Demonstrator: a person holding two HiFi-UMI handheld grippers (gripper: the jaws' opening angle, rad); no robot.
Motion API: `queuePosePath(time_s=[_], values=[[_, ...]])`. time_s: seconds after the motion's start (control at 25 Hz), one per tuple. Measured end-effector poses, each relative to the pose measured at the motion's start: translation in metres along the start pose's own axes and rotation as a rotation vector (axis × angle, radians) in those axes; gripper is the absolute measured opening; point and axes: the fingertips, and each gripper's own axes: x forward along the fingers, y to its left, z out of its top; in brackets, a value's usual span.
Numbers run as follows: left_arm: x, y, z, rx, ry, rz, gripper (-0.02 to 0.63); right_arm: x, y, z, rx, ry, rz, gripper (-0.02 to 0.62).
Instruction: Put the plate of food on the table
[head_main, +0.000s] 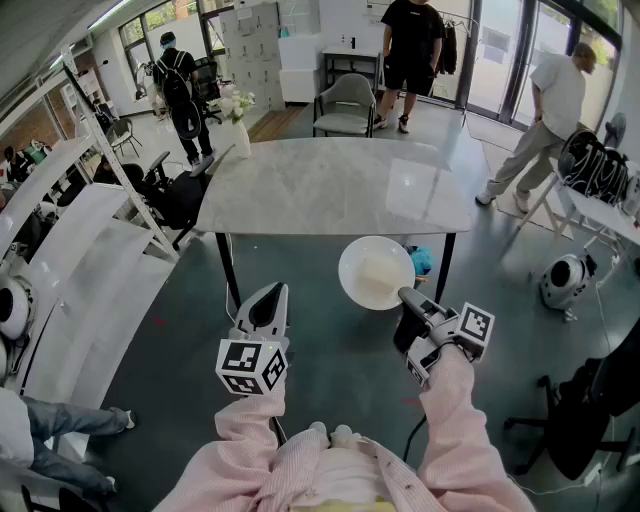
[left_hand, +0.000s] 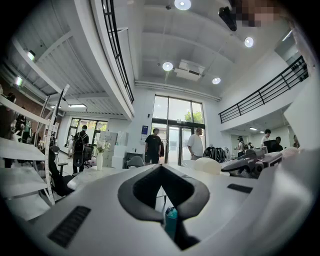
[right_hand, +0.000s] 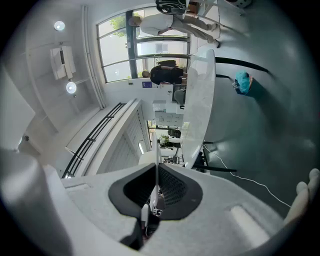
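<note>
Nearest, both pink sleeves reached forward from the body.

Left claw (head_main: 272, 292): jaws together, nothing in them. It was held out level beside the work, probably kept clear and ready to steady things.

Right claw (head_main: 408, 296): clamped on the near rim of the white plate (head_main: 372, 272). Its own view showed the rim as a thin edge between the pads. The claw was turned on its side, so the plate sat flat, likely to keep the pale food from sliding.

The plate hung over the floor, just short of the worktop's (head_main: 330, 185) near edge and not yet on it.

A teal object (head_main: 421, 261) lay on the floor under that edge.

Far corner: a vase of flowers (head_main: 240, 135). The near marble was bare, a sensible landing spot.
</note>
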Motion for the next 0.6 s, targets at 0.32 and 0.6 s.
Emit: queuePosePath(time_s=[0.32,0.6], values=[[-0.007,-0.003,-0.003,-0.007,0.009,0.016,-0.002,-0.003,0.001,-0.004,0.004,0.01,-0.006,0.02],[-0.005,-0.005,-0.012,-0.017,0.021,0.032,-0.002,-0.002,-0.009,0.0,0.004,0.022,-0.03,0.02]])
